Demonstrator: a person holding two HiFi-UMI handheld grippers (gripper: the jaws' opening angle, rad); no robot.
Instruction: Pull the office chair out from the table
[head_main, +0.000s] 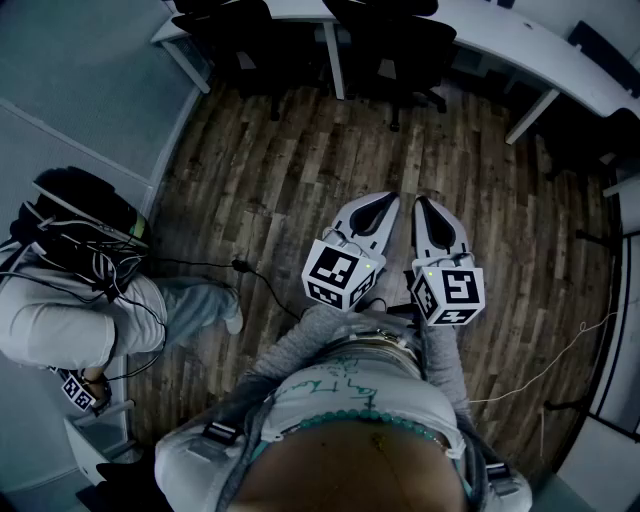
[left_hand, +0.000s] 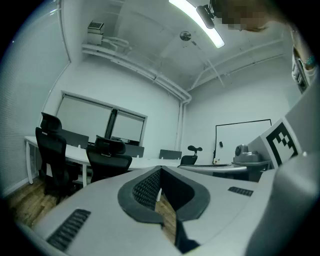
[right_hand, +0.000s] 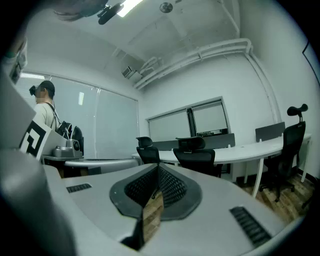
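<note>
Two black office chairs (head_main: 235, 30) (head_main: 392, 45) stand tucked against the white table (head_main: 300, 8) at the far side of the room. My left gripper (head_main: 384, 199) and right gripper (head_main: 421, 200) are held side by side in front of me, well short of the chairs, over the wooden floor. Both are shut with nothing between the jaws. In the left gripper view my left gripper (left_hand: 160, 169) points level toward the chairs (left_hand: 107, 162) (left_hand: 52, 155). In the right gripper view my right gripper (right_hand: 158, 167) faces the same chairs (right_hand: 196, 157) (right_hand: 150, 154) and the table (right_hand: 250, 150).
Another person (head_main: 80, 290) stands at the left with cables and gear; a black cable (head_main: 250, 270) trails over the floor toward me. A further chair (right_hand: 287, 150) stands at the right end of the table. Thin white cord (head_main: 560, 355) lies at the right.
</note>
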